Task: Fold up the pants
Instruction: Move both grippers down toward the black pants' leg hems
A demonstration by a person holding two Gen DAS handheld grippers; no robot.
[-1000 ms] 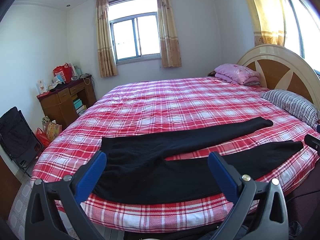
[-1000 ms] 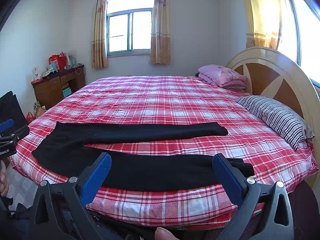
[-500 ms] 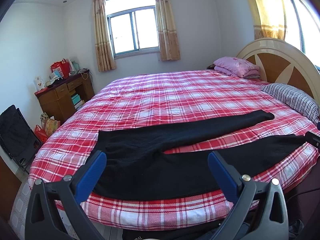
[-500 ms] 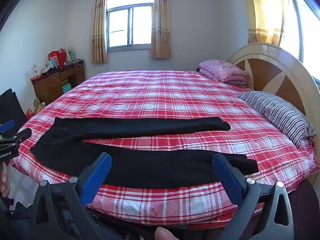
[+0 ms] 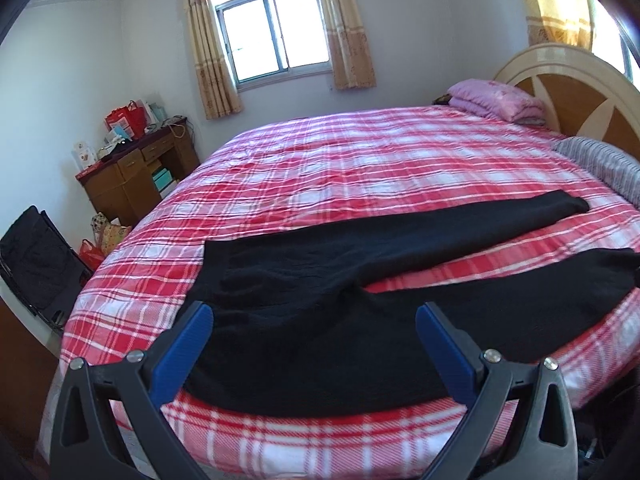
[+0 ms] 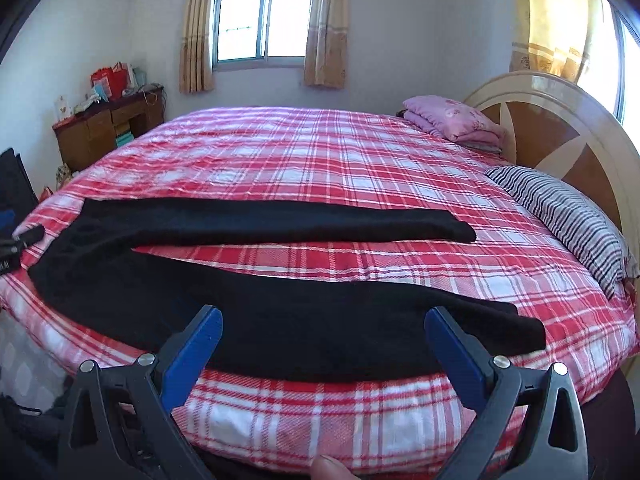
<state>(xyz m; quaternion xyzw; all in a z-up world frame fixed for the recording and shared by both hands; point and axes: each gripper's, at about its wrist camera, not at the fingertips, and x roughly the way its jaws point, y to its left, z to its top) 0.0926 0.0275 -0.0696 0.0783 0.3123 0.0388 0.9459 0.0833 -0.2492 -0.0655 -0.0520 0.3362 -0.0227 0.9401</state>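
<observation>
Black pants [image 5: 320,312] lie flat on the red plaid bed [image 5: 360,160], waist to the left, both legs spread apart toward the right. My left gripper [image 5: 314,328] is open and empty, hovering over the waist and seat near the bed's front edge. In the right wrist view the pants [image 6: 280,320] stretch across the bed. My right gripper [image 6: 324,332] is open and empty above the near leg, close to its cuff end. The left gripper's tip [image 6: 24,236] shows at the far left by the waist.
A striped pillow [image 6: 568,220] and a folded pink blanket [image 6: 452,120] lie by the wooden headboard [image 6: 560,128] on the right. A wooden desk [image 5: 132,176] with bags stands at the back left. A black folding chair [image 5: 36,264] stands left of the bed.
Both grippers have moved forward and lower toward the pants, which now look larger. Both stay open and the pants have not moved.
</observation>
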